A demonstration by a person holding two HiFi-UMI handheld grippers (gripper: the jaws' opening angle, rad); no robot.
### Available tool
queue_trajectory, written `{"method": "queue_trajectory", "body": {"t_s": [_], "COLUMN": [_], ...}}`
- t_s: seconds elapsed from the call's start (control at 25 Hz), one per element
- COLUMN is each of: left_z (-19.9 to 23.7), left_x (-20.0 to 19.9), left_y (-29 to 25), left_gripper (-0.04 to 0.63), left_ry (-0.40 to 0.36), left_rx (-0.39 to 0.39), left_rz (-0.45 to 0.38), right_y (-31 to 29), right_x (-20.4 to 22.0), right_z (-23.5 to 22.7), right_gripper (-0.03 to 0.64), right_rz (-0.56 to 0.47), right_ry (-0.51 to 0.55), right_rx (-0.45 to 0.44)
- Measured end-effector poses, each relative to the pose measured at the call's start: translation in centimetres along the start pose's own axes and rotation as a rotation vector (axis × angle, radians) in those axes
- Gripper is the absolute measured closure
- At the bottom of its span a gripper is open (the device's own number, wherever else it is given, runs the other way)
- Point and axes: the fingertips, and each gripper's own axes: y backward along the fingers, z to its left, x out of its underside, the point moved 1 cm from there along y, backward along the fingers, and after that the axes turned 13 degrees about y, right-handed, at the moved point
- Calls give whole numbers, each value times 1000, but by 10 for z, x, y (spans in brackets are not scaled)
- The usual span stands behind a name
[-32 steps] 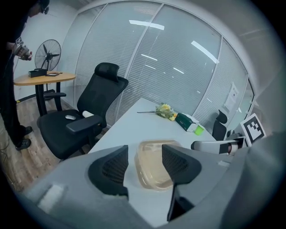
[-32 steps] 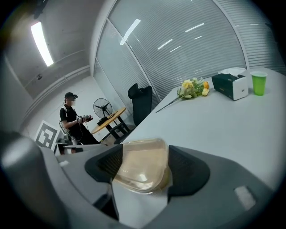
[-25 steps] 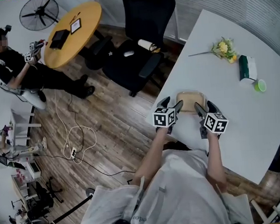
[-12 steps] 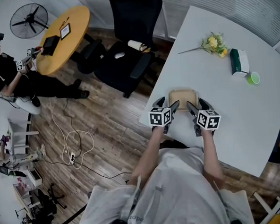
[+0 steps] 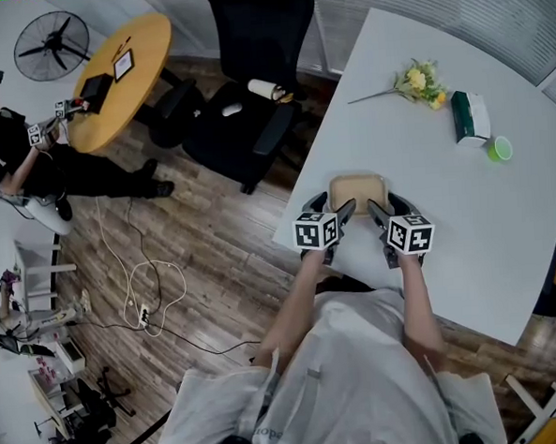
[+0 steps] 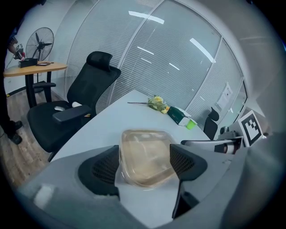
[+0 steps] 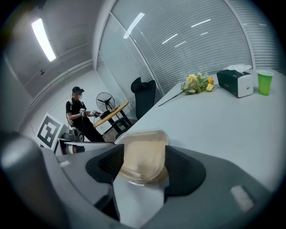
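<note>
Black office chair [image 5: 254, 68], 1 of, stands off the counter's [image 5: 467, 242] left edge. On the white counter, near its front-left corner, lies 1 clear plastic container [image 5: 358, 193] w/ a tan tint and rounded corners, flat on its base. Whatever is inside can't be made out. Its long axis runs crosswise in the head view, from one tool to the other, short sides facing each tool. 2 tools in all. Left tool [image 5: 335, 205] is at the container's near-left corner, jaws apart, and the left gripper view shows the container's near edge in the gap. Can't tell if the pads touch it. Right tool [image 5: 387, 205] is at the near-right corner, jaws likewise spread w/ the container showing between them, not clamped. Further back and to the right, well apart from the container: 1 bunch of yellow flowers [image 5: 418, 79], stem pointing left, then 1 dark green box [image 5: 466, 118] w/ a white end, then 1 green cup [image 5: 498, 148] upright just beside the box.
</note>
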Motion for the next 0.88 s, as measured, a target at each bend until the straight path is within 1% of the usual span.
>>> {"method": "queue_trajectory", "body": {"t_s": [0.24, 0.56, 0.68, 0.8, 0.88], "left_z": [-1, -1, -1, -1, -1], "left_x": [-1, -3, -4, -6, -8], "left_y": [0, 6, 8, 8, 11], "left_gripper": [239, 239, 239, 239, 239], "left_ry": [-15, -36, -42, -49, -50], "left_rx": [-8, -18, -23, -22, -23], "left_rz": [6, 7, 3, -1, -9], "right_y": [0, 2, 3, 4, 5], "right_x": [-1, -6, -8, -10, -12], "right_z": [3, 8, 9, 7, 6], "right_gripper": [333, 337, 365, 379, 412], "right_rz": [8, -7, -13, -20, -30], "right_ry": [34, 50, 52, 53, 49], "right_rx": [0, 2, 3, 14, 22]}}
